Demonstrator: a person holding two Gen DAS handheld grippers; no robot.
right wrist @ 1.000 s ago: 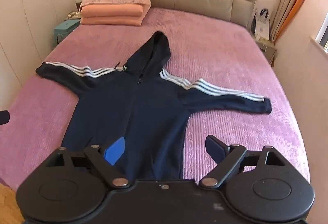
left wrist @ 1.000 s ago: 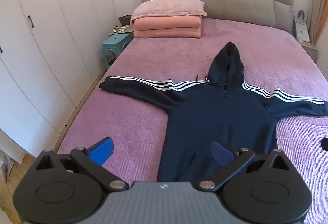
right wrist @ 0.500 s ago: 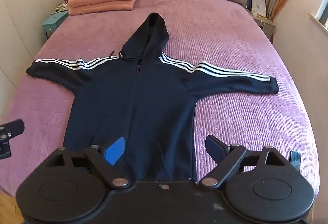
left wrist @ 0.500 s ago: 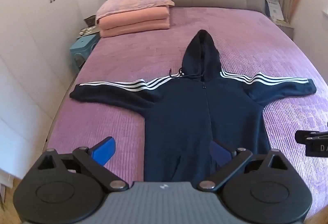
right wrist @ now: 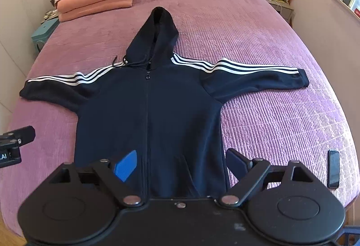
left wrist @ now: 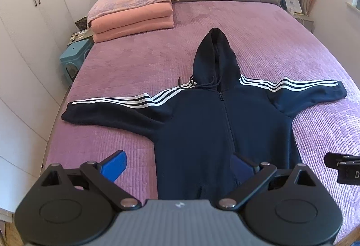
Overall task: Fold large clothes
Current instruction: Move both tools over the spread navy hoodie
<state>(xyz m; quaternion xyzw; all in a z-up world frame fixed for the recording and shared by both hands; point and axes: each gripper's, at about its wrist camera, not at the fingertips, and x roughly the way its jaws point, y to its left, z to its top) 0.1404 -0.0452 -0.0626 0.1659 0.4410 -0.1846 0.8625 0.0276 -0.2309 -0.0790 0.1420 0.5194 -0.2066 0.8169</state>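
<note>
Navy zip hoodie (left wrist: 216,124) lies flat, front up, on the purple bed cover (left wrist: 139,61) directly ahead of both tools, sleeves spread wide, hood pointing away, zip closed. Three white stripes run along each sleeve; no readable brand. Left gripper (left wrist: 177,166) and right gripper (right wrist: 180,161) hang above the hem, jaws wide apart, holding nothing. Phone (right wrist: 333,168) lies right of the right gripper.

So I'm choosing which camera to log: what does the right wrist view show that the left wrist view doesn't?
Only the right wrist view shows the dark phone lying near the bed's foot corner. Only the left wrist view shows the whole blue stool beside the bed. Both show the navy hoodie spread flat with sleeves out, the folded pink blankets, and open grippers holding nothing.
</note>
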